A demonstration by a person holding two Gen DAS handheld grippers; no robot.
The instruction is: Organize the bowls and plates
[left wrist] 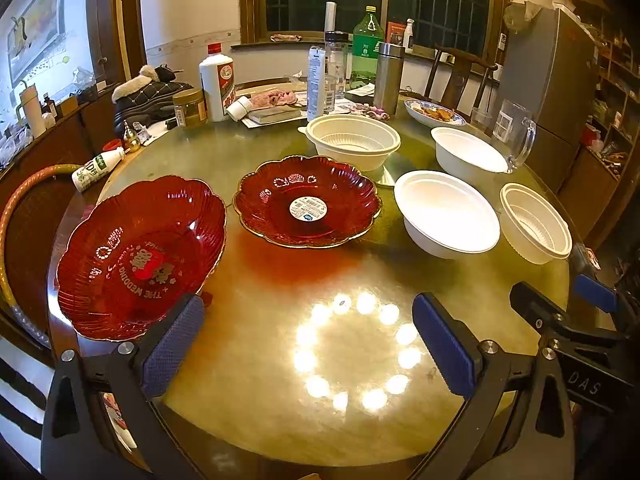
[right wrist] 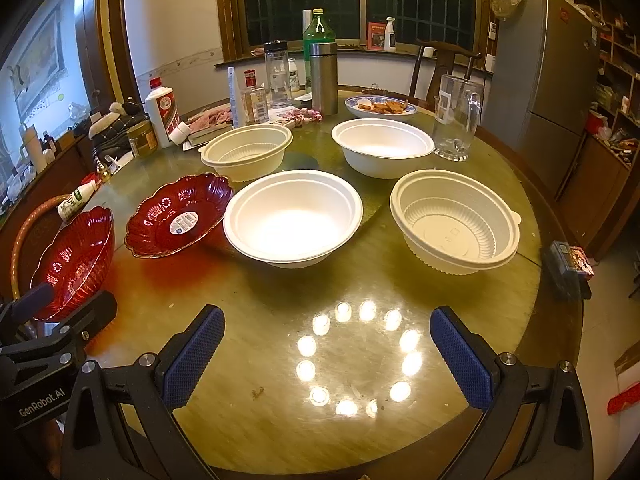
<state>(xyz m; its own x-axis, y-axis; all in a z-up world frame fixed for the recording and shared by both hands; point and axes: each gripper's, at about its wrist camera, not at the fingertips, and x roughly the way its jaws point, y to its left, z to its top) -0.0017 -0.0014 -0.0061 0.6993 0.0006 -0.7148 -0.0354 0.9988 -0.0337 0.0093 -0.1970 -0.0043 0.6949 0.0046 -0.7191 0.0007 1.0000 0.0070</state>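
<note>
Surface: the round glass-topped surface (right wrist: 280, 432) carried everything; a ring of lamp reflections (right wrist: 356, 356) glared at its 6 o'clock edge.
Fridge: a grey fridge (right wrist: 552, 60) stood off the surface at 2 o'clock.
Near red plate: a scalloped red glass plate (left wrist: 140, 256) with gold lettering sat tilted at 9 o'clock, its near rim touching the left claw's left finger.
Far red plate: a second red plate (left wrist: 307, 202) with a white round sticker lay flat toward the centre, just beside the first but apart from it.
Smooth white bowls: one smooth white bowl (right wrist: 293, 216) stood at the centre, just beside the stickered plate; another (right wrist: 382, 146) stood toward 1 o'clock.
Ribbed bowls: one cream ribbed bowl (right wrist: 454, 222) stood at 3 o'clock; the other (right wrist: 248, 150) stood toward 11 o'clock.
Glass mug: a clear glass mug (right wrist: 458, 118) stood just beside the far smooth bowl.
Food dish: a blue-patterned dish of food (right wrist: 380, 107) lay at 12 o'clock.
Bottles: a green bottle (right wrist: 318, 30), a steel flask (right wrist: 324, 78) and a white liquor bottle (right wrist: 162, 114) stood along the far side.
Left claw: the left claw (left wrist: 308, 344) was spread wide, its blue pads well apart, with nothing between them.
Right claw: the right claw (right wrist: 326, 358) was spread wide over the 6 o'clock edge, holding nothing.
</note>
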